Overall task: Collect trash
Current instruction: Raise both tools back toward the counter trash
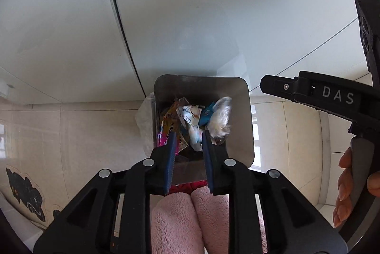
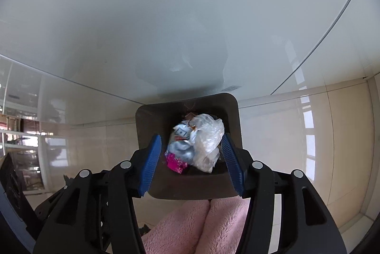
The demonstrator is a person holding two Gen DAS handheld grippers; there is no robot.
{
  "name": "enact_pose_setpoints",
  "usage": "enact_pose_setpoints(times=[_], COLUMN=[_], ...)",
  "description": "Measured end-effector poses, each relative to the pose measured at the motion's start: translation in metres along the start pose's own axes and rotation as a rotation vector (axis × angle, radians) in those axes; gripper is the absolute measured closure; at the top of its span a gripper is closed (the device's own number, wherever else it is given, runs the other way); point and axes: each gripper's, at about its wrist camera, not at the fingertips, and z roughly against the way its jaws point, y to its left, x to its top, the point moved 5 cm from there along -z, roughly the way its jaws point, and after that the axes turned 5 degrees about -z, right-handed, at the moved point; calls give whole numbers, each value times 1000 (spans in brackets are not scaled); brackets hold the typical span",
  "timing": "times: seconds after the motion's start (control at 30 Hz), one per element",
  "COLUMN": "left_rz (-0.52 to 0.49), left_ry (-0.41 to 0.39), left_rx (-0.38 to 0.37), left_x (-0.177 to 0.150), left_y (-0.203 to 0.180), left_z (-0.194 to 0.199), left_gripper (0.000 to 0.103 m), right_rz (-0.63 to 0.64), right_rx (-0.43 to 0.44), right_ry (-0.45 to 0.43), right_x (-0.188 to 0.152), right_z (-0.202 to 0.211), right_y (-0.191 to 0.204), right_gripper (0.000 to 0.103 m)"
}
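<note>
Both of your grippers hang spread and empty above the dark bin (image 2: 190,190) on the floor, left gripper (image 1: 188,147) narrower, right gripper (image 2: 191,154) wide, because the clear plastic bag (image 2: 207,142) and wrappers (image 1: 190,123) already lie inside.

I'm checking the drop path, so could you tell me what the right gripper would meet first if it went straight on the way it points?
Most likely the clear crumpled plastic bag on top of the trash pile in the dark bin. The right gripper is open, pointing down into the bin's mouth. Depth is unclear, so the silver-blue wrapper beside it might touch first.
</note>
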Motion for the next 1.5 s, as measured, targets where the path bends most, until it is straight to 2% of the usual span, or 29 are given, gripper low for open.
enact_pose_setpoints(times=[0.2, 0.4, 0.47, 0.53, 0.57, 0.63, 0.9, 1.1, 1.3, 1.5], left_rz=[7, 0, -4, -9, -15, -28, -76, -73, -86, -68], left_ry=[-37, -123, -154, -192, -211, -253, -398, -474, -539, -535], left_rx=[3, 19, 24, 23, 20, 17, 3, 4, 59, 65], left_x=[3, 8, 9, 12, 14, 18, 40, 71, 113, 163], left_y=[0, -5, -8, -11, -14, -16, -35, -43, -42, -32], left_z=[26, 74, 95, 121, 136, 164, 269, 326, 373, 384], left_gripper=[79, 49, 31, 18, 12, 8, 8, 8, 8, 8], right_rz=[-6, 30, 52, 70, 78, 94, 96, 101, 117, 78], right_rx=[12, 24, 17, 7, 9, 16, 77, 97, 90, 115], right_ry=[-24, -81, -109, -154, -176, -213, -356, -466, -552, -573], right_x=[-1, -3, -6, -8, -9, -9, -3, 10, 38, 79], right_z=[18, 62, 82, 107, 121, 149, 258, 324, 368, 391], right_y=[-3, 7, 11, 10, 10, 11, 13, 22, 38, 47], right_gripper=[48, 39, 18, 9, 7, 4, 3, 3, 3, 3])
